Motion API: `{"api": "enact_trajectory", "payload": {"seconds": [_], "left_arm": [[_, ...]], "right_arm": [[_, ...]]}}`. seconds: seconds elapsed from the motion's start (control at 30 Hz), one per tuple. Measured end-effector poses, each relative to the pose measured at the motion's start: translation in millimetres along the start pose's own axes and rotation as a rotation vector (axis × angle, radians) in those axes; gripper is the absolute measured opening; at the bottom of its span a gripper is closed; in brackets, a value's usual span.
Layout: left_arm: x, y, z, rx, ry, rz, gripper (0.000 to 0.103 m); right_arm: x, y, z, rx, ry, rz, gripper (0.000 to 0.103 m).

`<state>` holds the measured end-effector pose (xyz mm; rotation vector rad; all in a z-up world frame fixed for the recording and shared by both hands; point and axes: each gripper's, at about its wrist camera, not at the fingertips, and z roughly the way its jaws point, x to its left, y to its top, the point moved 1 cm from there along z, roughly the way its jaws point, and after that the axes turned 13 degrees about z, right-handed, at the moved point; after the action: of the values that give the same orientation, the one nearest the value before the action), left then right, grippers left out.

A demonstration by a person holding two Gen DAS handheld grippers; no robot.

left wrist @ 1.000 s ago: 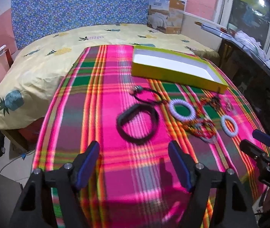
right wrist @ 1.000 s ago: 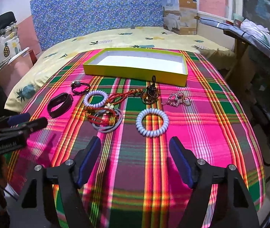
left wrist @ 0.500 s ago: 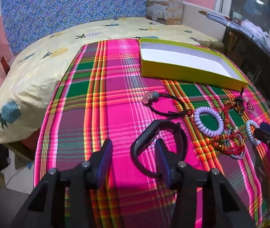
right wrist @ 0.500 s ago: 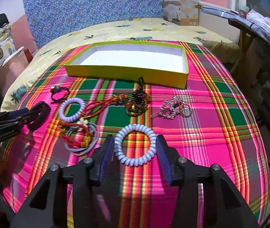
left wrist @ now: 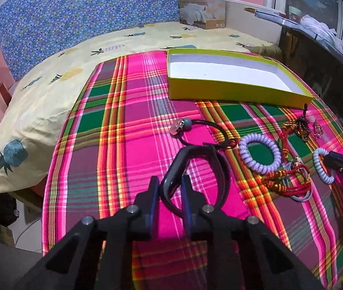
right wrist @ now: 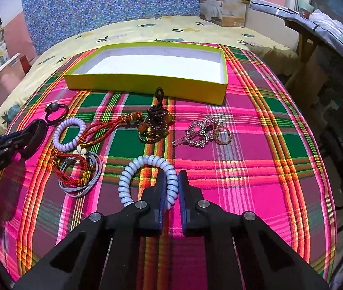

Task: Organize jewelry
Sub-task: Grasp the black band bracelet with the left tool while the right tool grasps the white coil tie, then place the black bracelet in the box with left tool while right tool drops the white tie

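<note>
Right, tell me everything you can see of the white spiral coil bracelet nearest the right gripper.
The white spiral coil bracelet is a glossy, plastic-looking telephone-cord ring, stretched into an oval. It lies on the pink and green plaid cloth, nearer the camera than the shallow yellow box, apart from the other jewelry. The right gripper has just been closing on it, and its blue pads now pinch the ring's right side. In the left wrist view it shows at the far right edge, still held.
</note>
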<state>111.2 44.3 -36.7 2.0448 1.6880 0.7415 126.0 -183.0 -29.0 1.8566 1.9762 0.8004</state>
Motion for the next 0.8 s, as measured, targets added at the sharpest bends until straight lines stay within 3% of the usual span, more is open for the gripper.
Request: {"api": "enact_trajectory", "payload": {"seconds": [0.43, 0.8], "left_arm": [[-4.7, 5.4, -33.7, -0.058, -0.081, -0.025, 0.015], [6.0, 77.7, -20.9, -0.114, -0.106, 0.009, 0.015]], "right_arm": [[8.0, 9.3, -33.4, -0.064, 0.064, -0.004, 0.009], [16.5, 71.6, -26.1, -0.120, 0.080, -0.030, 0.009]]}}
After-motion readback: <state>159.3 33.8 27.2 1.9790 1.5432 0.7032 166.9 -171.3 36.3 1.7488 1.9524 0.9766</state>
